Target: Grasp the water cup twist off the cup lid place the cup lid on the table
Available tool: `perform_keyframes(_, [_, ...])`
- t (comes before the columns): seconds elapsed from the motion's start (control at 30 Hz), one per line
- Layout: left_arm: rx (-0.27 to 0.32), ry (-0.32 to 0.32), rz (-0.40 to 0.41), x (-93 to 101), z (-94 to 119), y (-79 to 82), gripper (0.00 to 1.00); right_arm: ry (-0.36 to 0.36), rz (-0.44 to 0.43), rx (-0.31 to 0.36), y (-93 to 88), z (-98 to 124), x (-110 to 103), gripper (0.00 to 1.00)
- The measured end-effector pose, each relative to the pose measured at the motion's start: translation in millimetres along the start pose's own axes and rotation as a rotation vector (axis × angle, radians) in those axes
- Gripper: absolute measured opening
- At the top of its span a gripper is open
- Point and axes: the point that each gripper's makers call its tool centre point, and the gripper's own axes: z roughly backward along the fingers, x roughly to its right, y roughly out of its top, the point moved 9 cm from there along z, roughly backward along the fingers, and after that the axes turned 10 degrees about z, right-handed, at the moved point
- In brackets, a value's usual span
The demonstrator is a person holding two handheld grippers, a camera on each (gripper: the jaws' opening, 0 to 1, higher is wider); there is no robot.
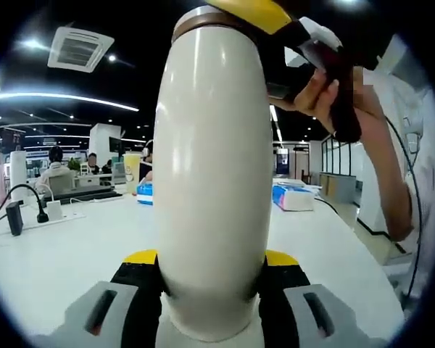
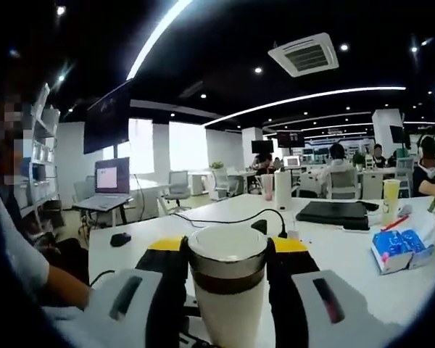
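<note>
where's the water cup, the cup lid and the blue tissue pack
water cup (image 1: 214,181), left gripper view, middle of its white body
cup lid (image 2: 228,250), right gripper view, its white top
blue tissue pack (image 2: 400,249), right gripper view, its top face

I saw the water cup (image 1: 214,181) as smooth, glossy cream, its cup lid (image 2: 227,257) banded in dull brown; the white table (image 1: 65,254) looked matt.

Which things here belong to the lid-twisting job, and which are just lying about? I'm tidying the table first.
Part of the job:
- water cup, held by the left hand-held gripper
- cup lid, between the right hand-held gripper's jaws
- table

Lying about:
- power strip
- tissue pack
- black laptop sleeve
- computer mouse
</note>
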Motion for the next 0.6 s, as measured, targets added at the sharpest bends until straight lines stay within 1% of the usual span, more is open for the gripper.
perform_keyframes(0.23, [0.001, -0.001, 0.006, 0.1, 0, -0.1, 0.53, 0.136, 0.004, 0.058, -4.4, -2, 10, 0.45])
perform_keyframes(0.4, [0.001, -0.003, 0.007, 0.3, 0, -0.2, 0.53, 0.224, 0.014, 0.070, -5.0, -2, 16, 0.45])
perform_keyframes(0.5, [0.002, -0.003, 0.011, 0.4, 0, -0.3, 0.53, 0.281, 0.014, 0.093, -6.6, -4, 20, 0.45])
perform_keyframes(0.6, [0.002, -0.004, 0.014, 0.2, 0, -0.3, 0.53, 0.362, 0.007, 0.122, -8.6, -7, 24, 0.45])
